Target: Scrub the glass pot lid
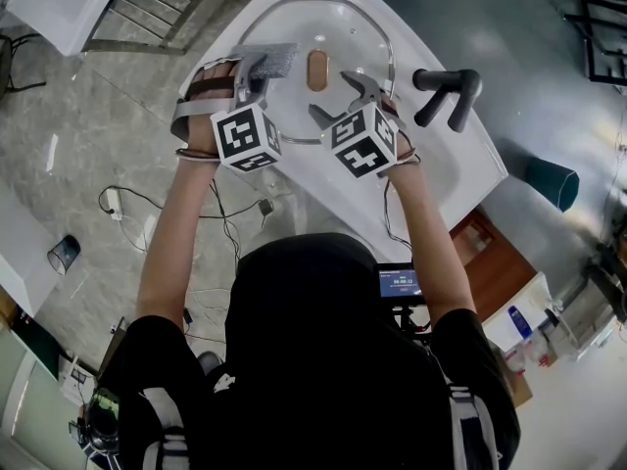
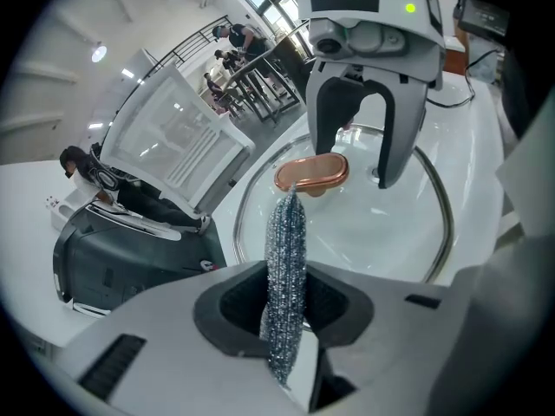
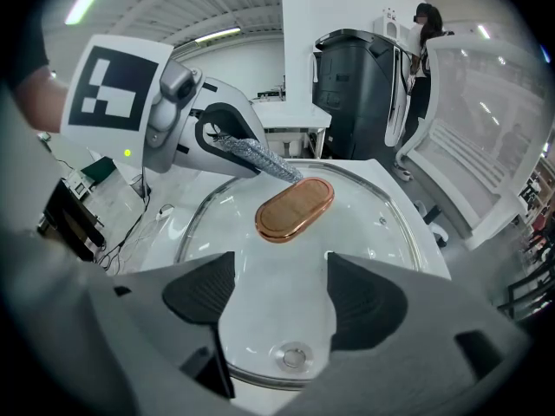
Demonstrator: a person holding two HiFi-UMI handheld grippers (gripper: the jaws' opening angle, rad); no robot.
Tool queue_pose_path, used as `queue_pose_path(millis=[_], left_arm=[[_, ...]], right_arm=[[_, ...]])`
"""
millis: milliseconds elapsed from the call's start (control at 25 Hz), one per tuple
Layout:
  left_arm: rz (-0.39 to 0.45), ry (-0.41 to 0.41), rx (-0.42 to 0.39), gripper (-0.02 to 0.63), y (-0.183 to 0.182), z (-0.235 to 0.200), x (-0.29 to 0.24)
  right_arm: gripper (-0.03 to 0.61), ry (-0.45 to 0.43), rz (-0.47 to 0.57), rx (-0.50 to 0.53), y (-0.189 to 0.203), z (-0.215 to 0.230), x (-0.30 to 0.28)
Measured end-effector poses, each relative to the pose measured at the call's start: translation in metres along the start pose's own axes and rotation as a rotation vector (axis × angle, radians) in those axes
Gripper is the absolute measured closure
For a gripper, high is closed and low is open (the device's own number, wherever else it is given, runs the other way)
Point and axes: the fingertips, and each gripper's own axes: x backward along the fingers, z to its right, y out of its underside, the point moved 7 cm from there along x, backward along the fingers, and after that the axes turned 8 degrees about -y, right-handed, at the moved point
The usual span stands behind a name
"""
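Now the left claw (image 2: 284,306) squeezes the scrubber (image 2: 286,241), the right claw (image 3: 279,302) gapes empty; best rub the glass lid (image 2: 390,232) in small, gentle circles.

Spread right tongs (image 3: 277,306) hang over the glass pot lid (image 3: 368,232).

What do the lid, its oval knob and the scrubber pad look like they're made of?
The lid looks like clear glass: see-through with glints, inside a shiny metal-looking rim. The knob is glossy and copper-coloured, maybe metal or coated plastic. The scrubber pad is glittery silver mesh, likely metallic fibre.
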Motion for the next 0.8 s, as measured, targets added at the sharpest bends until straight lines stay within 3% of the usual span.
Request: queue_pose_path(millis=[800], left_arm=[[0.007, -0.001, 0.01, 0.537, 0.001, 0.012, 0.006]], right_arm=[[0.252, -0.001, -0.003, -0.002, 0.0, 0.0, -0.001]])
